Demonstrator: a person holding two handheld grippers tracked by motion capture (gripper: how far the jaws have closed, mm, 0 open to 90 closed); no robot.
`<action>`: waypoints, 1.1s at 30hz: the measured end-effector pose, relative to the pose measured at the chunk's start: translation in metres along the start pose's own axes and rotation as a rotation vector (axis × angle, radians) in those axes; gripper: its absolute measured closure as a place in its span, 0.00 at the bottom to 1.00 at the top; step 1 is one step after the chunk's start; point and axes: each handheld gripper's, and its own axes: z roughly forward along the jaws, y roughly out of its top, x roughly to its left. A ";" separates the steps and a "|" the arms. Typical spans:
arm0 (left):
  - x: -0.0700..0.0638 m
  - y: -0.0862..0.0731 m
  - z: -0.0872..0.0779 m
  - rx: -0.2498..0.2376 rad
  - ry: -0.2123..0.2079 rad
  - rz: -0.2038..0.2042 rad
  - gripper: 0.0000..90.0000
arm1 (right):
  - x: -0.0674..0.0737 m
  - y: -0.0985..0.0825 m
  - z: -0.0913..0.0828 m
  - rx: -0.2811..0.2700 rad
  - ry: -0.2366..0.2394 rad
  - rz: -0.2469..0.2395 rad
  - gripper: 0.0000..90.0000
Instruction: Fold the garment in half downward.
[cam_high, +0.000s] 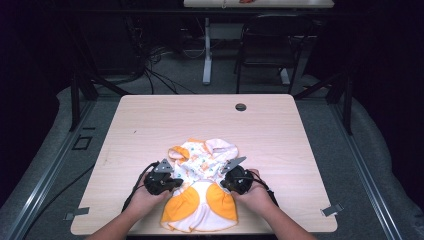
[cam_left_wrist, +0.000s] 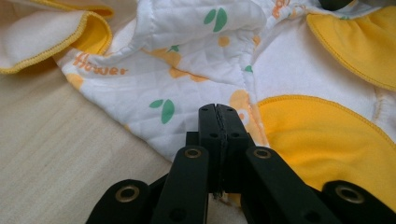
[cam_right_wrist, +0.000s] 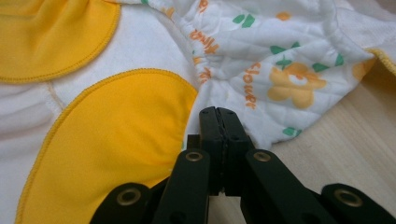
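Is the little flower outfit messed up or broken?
Not broken, just rumpled. The baby garment lies bunched near the table's front edge, its white quilted top crumpled and one sleeve folded over. No tear or stain shows. The left hand-held gripper and right hand-held gripper sit shut at its sides.

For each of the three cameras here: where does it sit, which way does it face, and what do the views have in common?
High view: above the person's side, facing forward and down on the table; forearms, hands, left claw and right claw show.
Left gripper view: on the left claw, jaws together, facing the garment.
Right gripper view: on the right claw, jaws together, facing the garment.
Shared: the white-and-orange garment on pale wood.
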 end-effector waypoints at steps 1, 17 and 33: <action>0.000 0.000 0.000 0.002 -0.002 -0.007 1.00 | 0.000 0.000 0.000 0.001 0.001 0.008 1.00; 0.029 0.041 -0.007 -0.018 0.034 -0.029 0.92 | -0.025 0.029 -0.014 -0.031 -0.011 0.045 0.99; 0.046 0.071 0.003 -0.028 0.078 -0.034 0.74 | -0.047 0.055 -0.010 -0.032 -0.069 0.035 0.91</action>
